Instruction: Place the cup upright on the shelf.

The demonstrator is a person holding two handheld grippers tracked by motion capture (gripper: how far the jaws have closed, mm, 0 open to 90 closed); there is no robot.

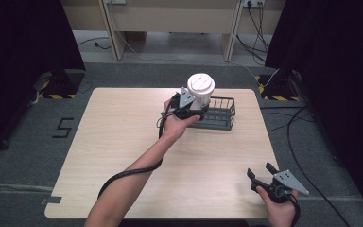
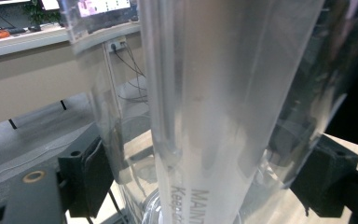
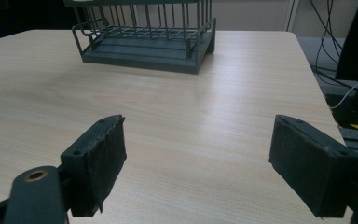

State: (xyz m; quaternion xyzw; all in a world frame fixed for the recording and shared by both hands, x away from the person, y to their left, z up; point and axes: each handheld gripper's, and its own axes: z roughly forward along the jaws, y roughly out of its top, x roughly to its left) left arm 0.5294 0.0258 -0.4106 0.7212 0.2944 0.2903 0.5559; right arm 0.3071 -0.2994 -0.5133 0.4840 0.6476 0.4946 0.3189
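A: Held where?
B: Gripped round its clear wall by the left claw point(image 1: 192, 109), jaws closed on both sides of the tall clear plastic container with a white lid point(image 1: 200, 92); raised just beside the dark wire basket point(image 1: 221, 113), above the pale wooden surface point(image 1: 123, 142).
A: Likely handling?
B: Probably light, stiff, slick; best clamped mid-body.
A: Other side?
B: Right claw point(image 3: 198, 158) spread wide, empty, near the front edge.
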